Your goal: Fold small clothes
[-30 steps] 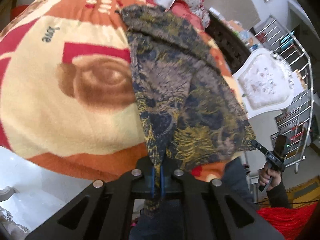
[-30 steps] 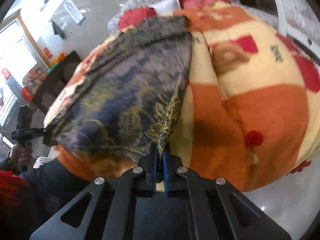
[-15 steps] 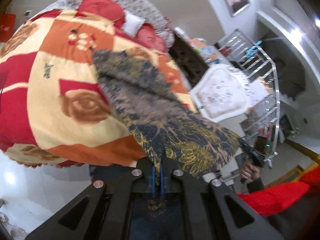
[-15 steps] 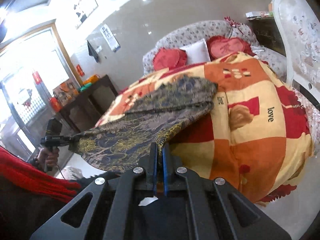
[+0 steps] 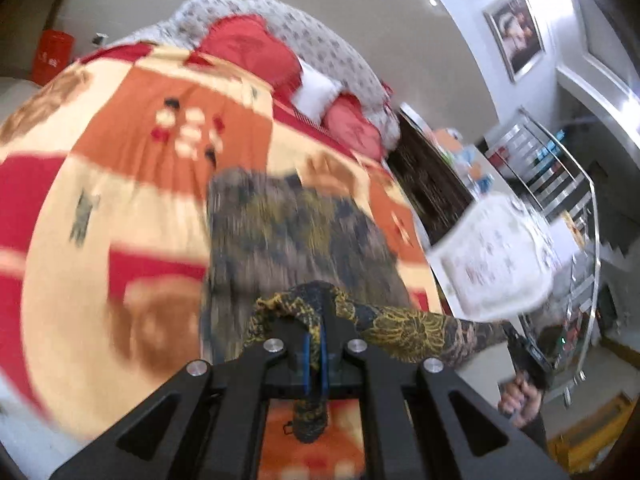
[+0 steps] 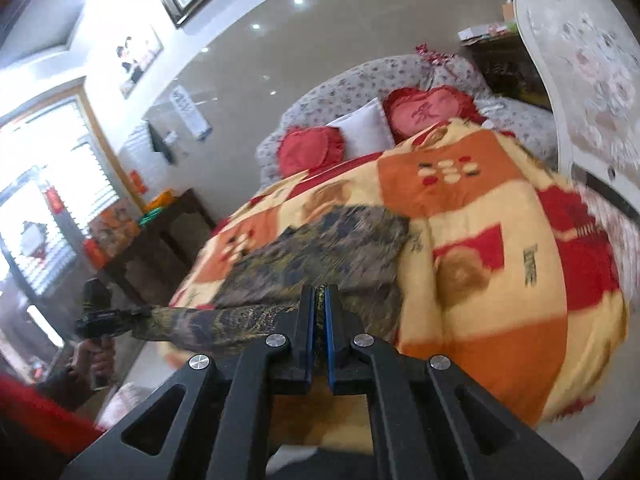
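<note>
On the blanket I can read the word "love" (image 6: 530, 265), printed sideways on a cream patch beside a brown rose motif, and one red heart-shaped cushion (image 6: 424, 113) against the headboard carries a single darker red character that I cannot make out with confidence. No other writing is legible; the left wrist view is smeared with motion blur.

The task's thing is a thin dark garment with a navy, grey-brown and mustard-yellow leafy print (image 6: 328, 252). Its far part lies flat on the orange, cream and red patchwork fleece blanket (image 6: 520, 320) that covers the bed, and its near edge is lifted off the blanket and stretched into a taut band between my two grippers. In the left wrist view the same cloth (image 5: 288, 236) runs away from the fingers up the middle of the blanket.

My left gripper (image 5: 316, 340) is clamped on one near corner, the blue pads pressed together with a bunched fold of cloth between them and a tail hanging below. My right gripper (image 6: 320, 312) is likewise closed tight on the other corner, a thin yellow-printed edge showing in the slit between its pads.

A white square pillow (image 6: 362, 128) sits between two red cushions.
</note>
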The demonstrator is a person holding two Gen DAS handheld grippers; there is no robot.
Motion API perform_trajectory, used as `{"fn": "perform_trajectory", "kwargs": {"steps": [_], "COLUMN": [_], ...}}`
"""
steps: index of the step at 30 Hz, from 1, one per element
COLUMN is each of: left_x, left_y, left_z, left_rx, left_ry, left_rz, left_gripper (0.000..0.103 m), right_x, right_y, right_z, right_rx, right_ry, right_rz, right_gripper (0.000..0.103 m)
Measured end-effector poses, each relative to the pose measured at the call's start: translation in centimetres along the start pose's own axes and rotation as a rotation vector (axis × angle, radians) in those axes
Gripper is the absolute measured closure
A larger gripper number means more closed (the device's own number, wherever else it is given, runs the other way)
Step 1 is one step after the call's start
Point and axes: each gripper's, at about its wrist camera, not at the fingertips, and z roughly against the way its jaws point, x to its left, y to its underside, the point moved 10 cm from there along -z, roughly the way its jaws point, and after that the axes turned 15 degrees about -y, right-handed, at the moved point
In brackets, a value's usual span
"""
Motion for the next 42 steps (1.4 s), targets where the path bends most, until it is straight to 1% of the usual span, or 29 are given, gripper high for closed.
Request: {"fn": "perform_trajectory", "kwargs": {"steps": [3,6,7,8,9,10,12,14,15,17,18,21,23,24,25,26,27,28,29,30,31,32,33,35,36,38,39,41,42], "left_x": [-1.0,-1.3,-1.3,-1.1,-0.7,-0.2,1.0,2.5,3.0,3.4,3.5,4.1,5.2,5.7,6.4,6.5,5.9,5.0,3.3,2.0,-0.2,-1.3,-2.5,-4.1,-4.3,-4.9,-5.0,-4.6,-4.3], "left_y": [-4.7,-9.0,-10.7,-11.5,-12.3,-12.7,-12.4,-11.0,-10.2,-9.6,-9.7,-11.0,-12.3,-12.9,-13.3,-13.2,-12.7,-12.0,-10.8,-9.7,-7.5,-6.2,-4.8,-2.3,-1.4,-2.0,-2.8,-5.5,-7.5], "left_z": [-4.1,-8.5,-10.4,-11.6,-13.7,-15.4,-18.7,-21.8,-23.0,-23.7,-23.6,-22.0,-19.5,-18.1,-16.5,-15.6,-14.9,-14.8,-15.3,-16.1,-17.7,-18.7,-19.9,-22.3,-23.5,-24.8,-25.3,-26.4,-26.4], "left_rx": [-0.040,-0.067,-0.092,-0.097,-0.098,-0.090,-0.041,0.017,0.052,0.075,0.077,0.051,-0.027,-0.075,-0.124,-0.141,-0.154,-0.153,-0.133,-0.103,-0.032,0.011,0.057,0.156,0.191,0.173,0.174,0.179,0.147], "left_ry": [-0.043,-0.091,-0.125,-0.142,-0.181,-0.217,-0.277,-0.391,-0.421,-0.430,-0.417,-0.418,-0.514,-0.552,-0.585,-0.596,-0.567,-0.531,-0.493,-0.465,-0.412,-0.386,-0.375,-0.385,-0.405,-0.450,-0.459,-0.477,-0.500], "left_rz": [-0.003,-0.005,-0.022,-0.034,-0.051,-0.057,-0.068,-0.122,-0.143,-0.164,-0.166,-0.184,-0.199,-0.190,-0.162,-0.141,-0.121,-0.128,-0.165,-0.201,-0.243,-0.259,-0.278,-0.332,-0.358,-0.406,-0.409,-0.372,-0.350], "left_gripper": [0.100,0.100,0.100,0.100,0.100,0.100,0.099,0.098,0.097,0.089,0.088,0.079,0.041,0.036,0.036,0.040,0.044,0.054,0.062,0.066,0.080,0.092,0.092,0.092,0.092,0.092,0.092,0.092,0.092], "right_x": [-3.5,-6.8,-8.1,-9.2,-10.5,-11.8,-13.9,-15.9,-16.8,-18.3,-18.8,-18.0,-16.8,-16.1,-15.5,-14.9,-14.3,-13.7,-13.0,-12.3,-11.4,-10.5,-9.8,-8.9,-9.2,-11.0,-12.1,-13.3,-13.8], "right_y": [-3.9,-6.7,-7.7,-8.3,-9.0,-9.4,-9.3,-8.3,-7.5,-6.2,-5.8,-6.5,-7.9,-8.7,-9.3,-9.8,-10.0,-10.1,-9.9,-9.3,-8.3,-6.8,-5.6,-2.6,-1.0,1.0,1.5,0.8,0.0], "right_z": [-4.3,-8.4,-10.1,-11.5,-13.1,-14.9,-17.8,-20.4,-21.6,-22.7,-22.8,-21.6,-19.7,-18.5,-17.4,-16.5,-15.6,-15.2,-15.4,-16.3,-18.0,-20.3,-21.8,-25.4,-26.9,-28.5,-29.0,-29.7,-30.2], "right_rx": [-0.035,-0.038,-0.033,-0.021,-0.009,0.013,0.067,0.124,0.164,0.214,0.216,0.141,0.078,0.047,0.021,-0.003,-0.026,-0.037,-0.029,0.011,0.082,0.183,0.250,0.395,0.465,0.559,0.577,0.531,0.517], "right_ry": [0.040,0.080,0.096,0.106,0.126,0.151,0.183,0.230,0.247,0.306,0.320,0.247,0.218,0.217,0.224,0.229,0.229,0.228,0.226,0.223,0.220,0.224,0.224,0.244,0.287,0.379,0.408,0.399,0.393], "right_rz": [-0.032,-0.058,-0.070,-0.079,-0.084,-0.083,-0.083,-0.089,-0.093,-0.112,-0.136,-0.198,-0.179,-0.157,-0.136,-0.124,-0.118,-0.109,-0.095,-0.080,-0.061,-0.022,0.004,0.054,0.068,0.054,0.026,-0.042,-0.077], "right_gripper": [0.083,0.083,0.083,0.083,0.083,0.083,0.083,0.083,0.083,0.082,0.081,0.080,0.076,0.071,0.066,0.064,0.063,0.062,0.062,0.062,0.063,0.063,0.063,0.063,0.063,0.063,0.063,0.060,0.059]}}
